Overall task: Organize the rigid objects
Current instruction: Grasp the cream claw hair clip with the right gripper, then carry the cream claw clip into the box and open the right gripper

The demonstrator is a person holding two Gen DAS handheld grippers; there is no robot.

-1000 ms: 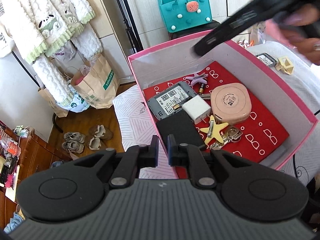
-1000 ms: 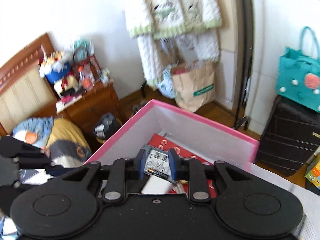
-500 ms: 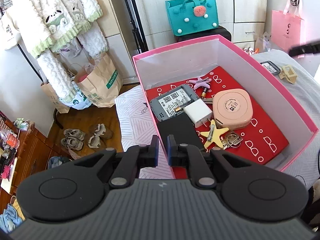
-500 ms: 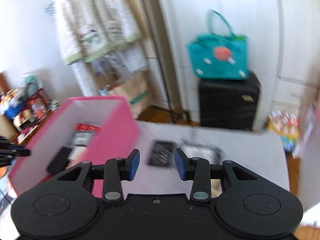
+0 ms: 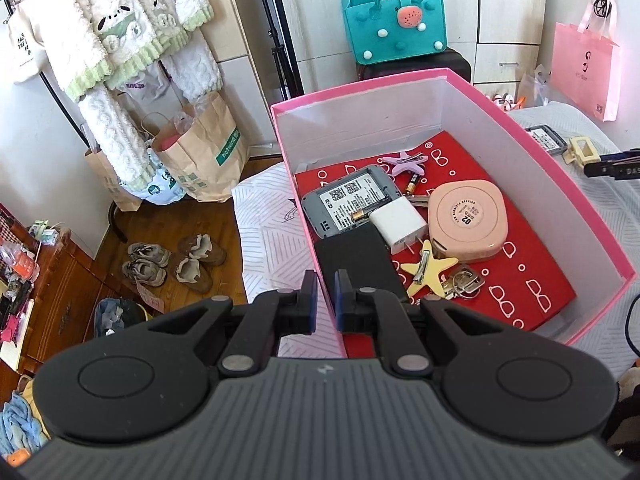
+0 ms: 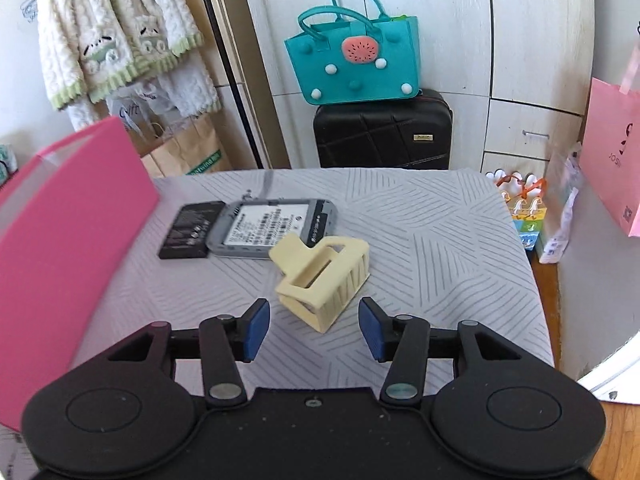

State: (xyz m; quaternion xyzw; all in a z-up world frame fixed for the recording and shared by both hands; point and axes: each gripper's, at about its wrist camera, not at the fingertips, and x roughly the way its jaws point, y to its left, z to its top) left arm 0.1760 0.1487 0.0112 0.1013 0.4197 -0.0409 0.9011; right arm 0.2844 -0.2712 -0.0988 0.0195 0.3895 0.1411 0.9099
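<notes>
Under everything I work on is the bed cover (image 6: 420, 240), grey-striped, and on its left side sits the pink box (image 5: 568, 184), whose wall rises at the left edge of my right camera and whose red-lined floor already carries a heap of small hard things: a grey device shell, a round peach case (image 5: 468, 220), a white charger, star clips, keys. My left claw (image 5: 323, 300) hangs over the box's near corner with its pads drawn narrow and nothing between them that I can see; it is well apart from what remains outside. Out on the cover, beyond the box wall, lie a grey device shell (image 6: 276, 227) with its label up and a black battery (image 6: 190, 230) touching its left end. Nearer to me, overlapping the shell's front edge, is the cream hair claw clip (image 6: 320, 274), and this I judge to be the next piece to go in. My right claw (image 6: 314, 330) is spread wide and empty, and the clip lies straight ahead of it, its near corner just reaching the gap between my blue pads (image 6: 370, 332). Its long axis runs on a slant, from near centre away to the right, so I would want a small turn of the wrist before closing, or the pads may catch it cornerwise and let it skid.
</notes>
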